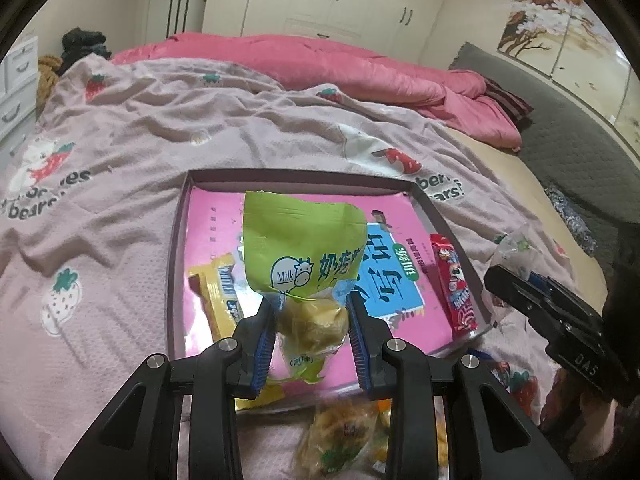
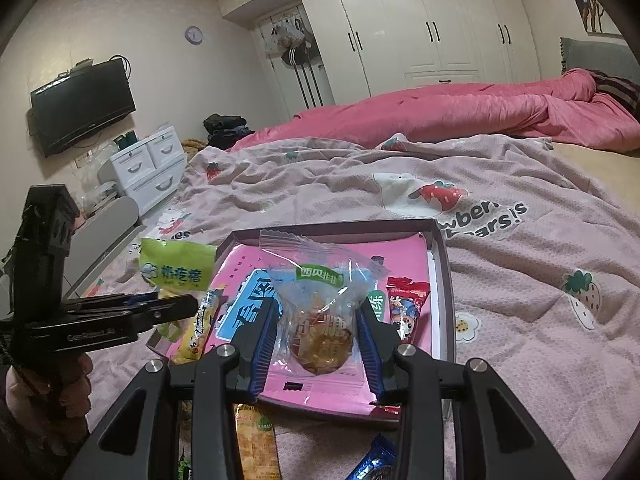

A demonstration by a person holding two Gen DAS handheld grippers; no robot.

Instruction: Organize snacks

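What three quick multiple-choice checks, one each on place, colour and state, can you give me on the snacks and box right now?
1. Where does the red packet lie?
A. Inside the box, by its right wall
B. On the pink duvet
C. In the right gripper

2. What colour is the top of the packet in the left gripper?
A. Blue
B. Green
C. Orange

3. What is the right gripper doing?
A. Hanging open and empty
B. Holding the yellow bar
C. Shut on a clear packet

Answers: 1 A, it rests on the pink liner along that wall. 2 B, the milk packet is green above its clear bottom. 3 C, both pads press its sides.
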